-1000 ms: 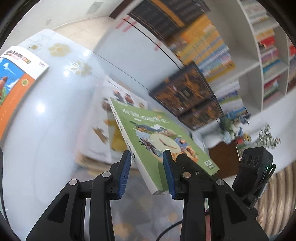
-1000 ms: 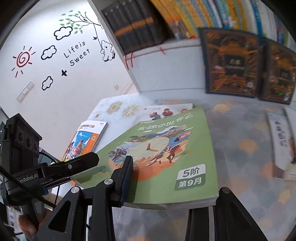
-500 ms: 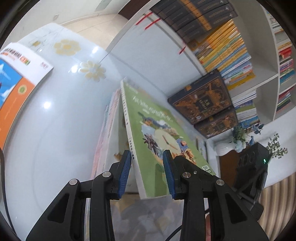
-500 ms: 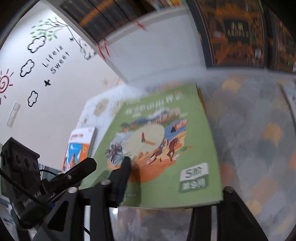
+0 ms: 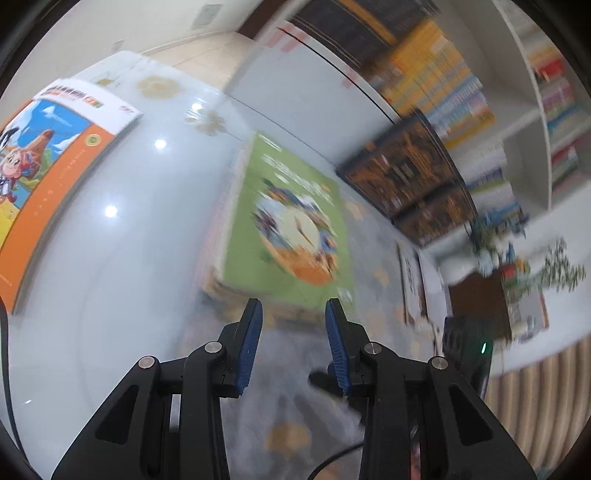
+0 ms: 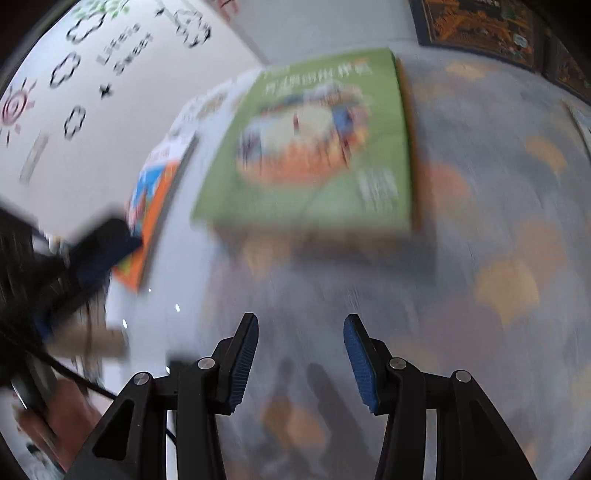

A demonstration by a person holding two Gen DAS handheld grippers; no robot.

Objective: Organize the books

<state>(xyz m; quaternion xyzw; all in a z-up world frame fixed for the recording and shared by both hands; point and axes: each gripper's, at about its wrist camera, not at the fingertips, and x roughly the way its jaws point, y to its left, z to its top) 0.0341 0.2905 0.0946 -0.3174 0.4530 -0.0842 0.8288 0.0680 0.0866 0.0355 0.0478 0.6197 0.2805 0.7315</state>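
Note:
A green picture book (image 5: pixel 288 218) (image 6: pixel 314 147) lies flat on top of a stack of books (image 5: pixel 221 221), free of both grippers. My left gripper (image 5: pixel 293 306) stands just short of the book's near edge, its jaws opening with nothing between them. My right gripper (image 6: pixel 301 325) is open and empty, pulled back from the book over the grey patterned surface (image 6: pixel 480 221). An orange and blue book (image 5: pixel 48 155) (image 6: pixel 155 195) lies to the left on the glossy white table (image 5: pixel 129 258). Both views are motion-blurred.
Dark decorated books (image 5: pixel 406 173) (image 6: pixel 480 26) lean against a tall filled bookshelf (image 5: pixel 461 92) behind the stack. A thin pale book (image 5: pixel 413 280) lies to the right. Plants (image 5: pixel 517 251) stand on a low cabinet far right. A wall with stickers (image 6: pixel 74 74) is at left.
The green book was tilted and held by both grippers above the stack; now it lies flat on the stack. Both grippers have let go and drawn back from it.

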